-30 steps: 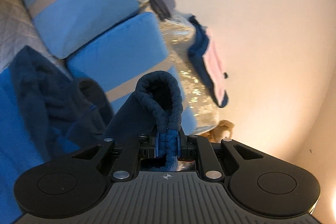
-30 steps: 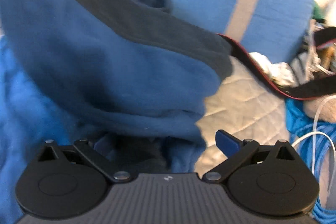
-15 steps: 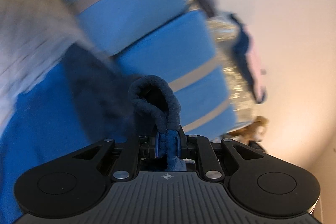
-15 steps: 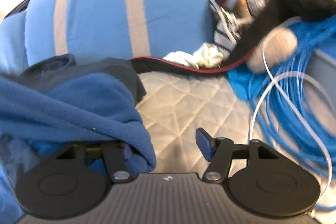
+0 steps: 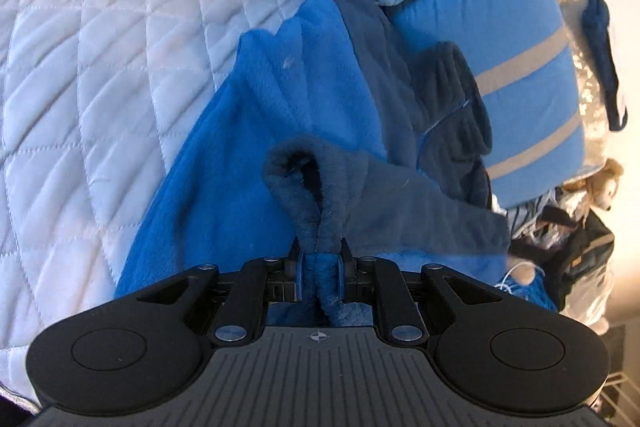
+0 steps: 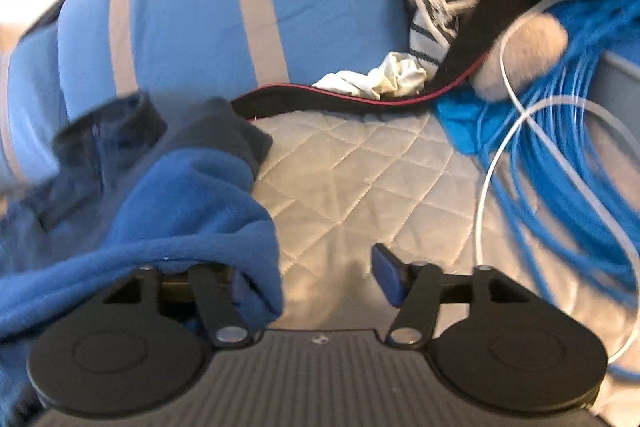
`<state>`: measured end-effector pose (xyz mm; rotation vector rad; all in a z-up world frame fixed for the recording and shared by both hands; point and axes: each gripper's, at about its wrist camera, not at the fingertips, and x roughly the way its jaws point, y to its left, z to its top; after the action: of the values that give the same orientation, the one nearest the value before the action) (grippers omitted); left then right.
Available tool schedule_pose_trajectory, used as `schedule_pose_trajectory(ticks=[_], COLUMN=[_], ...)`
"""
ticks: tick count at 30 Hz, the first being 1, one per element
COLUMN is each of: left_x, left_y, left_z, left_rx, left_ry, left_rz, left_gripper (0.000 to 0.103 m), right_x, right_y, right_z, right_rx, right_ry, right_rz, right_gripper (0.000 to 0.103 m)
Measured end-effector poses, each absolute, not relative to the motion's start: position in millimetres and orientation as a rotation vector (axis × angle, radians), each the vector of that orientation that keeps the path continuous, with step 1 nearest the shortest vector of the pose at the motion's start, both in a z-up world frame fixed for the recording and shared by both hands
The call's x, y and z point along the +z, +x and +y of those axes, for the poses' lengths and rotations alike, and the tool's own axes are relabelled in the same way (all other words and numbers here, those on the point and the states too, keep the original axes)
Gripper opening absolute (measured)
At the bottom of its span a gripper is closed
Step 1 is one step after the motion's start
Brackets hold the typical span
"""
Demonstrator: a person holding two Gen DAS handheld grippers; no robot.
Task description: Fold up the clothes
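Two grippers, one blue fleece (image 5: 256, 131) lying on the quilted bed (image 5: 100, 67) below the pillows (image 5: 500, 19). Left gripper (image 5: 320, 263) is clamped on its dark cuff, likely carrying the sleeve inward. Right gripper (image 6: 316, 279) jaws opening, fleece draped over one finger, unpinched.

White quilted bedspread (image 5: 100, 75) across the bed, blue pillows with grey stripes (image 5: 500, 39) stacked at its head, plain cream wall (image 5: 628, 75) in warm light, stuffed toy (image 5: 606, 183) among clutter, coiled blue cable (image 6: 560, 155) on the quilt
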<state>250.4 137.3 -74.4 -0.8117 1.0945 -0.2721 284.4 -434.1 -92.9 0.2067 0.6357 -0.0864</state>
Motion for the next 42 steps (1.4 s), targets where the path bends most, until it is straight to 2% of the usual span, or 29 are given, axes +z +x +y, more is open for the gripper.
schedule_pose_trajectory(ticks=[6, 13, 15, 19, 20, 22, 24, 25, 29, 33, 35, 37, 38, 40, 41, 42], left_x=[-76.9, -80.3, -80.9, -81.5, -81.4, -80.2, -76.3, -72.5, -56.6, -58.1, -59.1, -61.0, -64.0, -67.7, -69.0, -69.7], left_y=[244.6, 244.0, 244.7, 245.6, 245.7, 245.7, 244.8, 244.0, 242.2, 242.4, 241.9, 241.3, 241.5, 242.4, 242.7, 242.9], left_z=[144.0, 149.5, 150.0, 151.9, 152.7, 154.5, 156.4, 156.8, 152.7, 150.8, 151.3, 152.2, 153.3, 154.1, 154.2, 154.1], left_rx=[-0.284, -0.295, -0.298, -0.303, -0.306, -0.312, -0.317, -0.325, -0.334, -0.304, -0.294, -0.280, -0.267, -0.256, -0.253, -0.251], left_ry=[-0.853, -0.916, -0.927, -0.951, -0.961, -0.978, -0.983, -0.976, -0.907, -0.877, -0.868, -0.858, -0.855, -0.854, -0.853, -0.850], left_rz=[1.072, 1.058, 1.056, 1.048, 1.043, 1.025, 0.991, 0.964, 0.887, 0.928, 0.947, 0.972, 0.997, 1.024, 1.034, 1.040], left_gripper=[0.014, 0.014, 0.014, 0.014, 0.014, 0.014, 0.014, 0.014, 0.013, 0.013, 0.014, 0.014, 0.014, 0.014, 0.014, 0.014], right_x=[-80.6, -73.3, -72.4, -75.5, -76.7, -79.2, -81.7, -81.5, -69.3, -66.1, -64.5, -60.0, -56.5, -46.6, -40.9, -33.7], right_y=[273.7, 264.1, 264.5, 266.3, 265.8, 264.9, 264.1, 264.6, 272.1, 273.0, 273.4, 272.5, 272.4, 270.3, 268.4, 266.2], right_z=[-415.3, -400.5, -394.9, -374.8, -370.2, -362.0, -357.9, -357.8, -371.0, -373.8, -375.7, -378.8, -381.3, -386.7, -388.9, -390.3], right_rx=[-0.112, -0.030, 0.011, 0.103, 0.127, 0.175, 0.225, 0.243, 0.274, 0.326, 0.343, 0.325, 0.315, 0.294, 0.282, 0.275], right_ry=[0.005, -0.228, -0.305, -0.545, -0.594, -0.683, -0.735, -0.748, -0.693, -0.723, -0.700, -0.644, -0.602, -0.517, -0.482, -0.449], right_rz=[0.638, 0.606, 0.598, 0.572, 0.565, 0.554, 0.558, 0.559, 0.574, 0.606, 0.641, 0.667, 0.683, 0.681, 0.668, 0.644], right_gripper=[0.088, 0.085, 0.077, 0.067, 0.061, 0.044, 0.010, 0.007, 0.006, 0.006, 0.007, 0.030, 0.034, 0.054, 0.074, 0.085])
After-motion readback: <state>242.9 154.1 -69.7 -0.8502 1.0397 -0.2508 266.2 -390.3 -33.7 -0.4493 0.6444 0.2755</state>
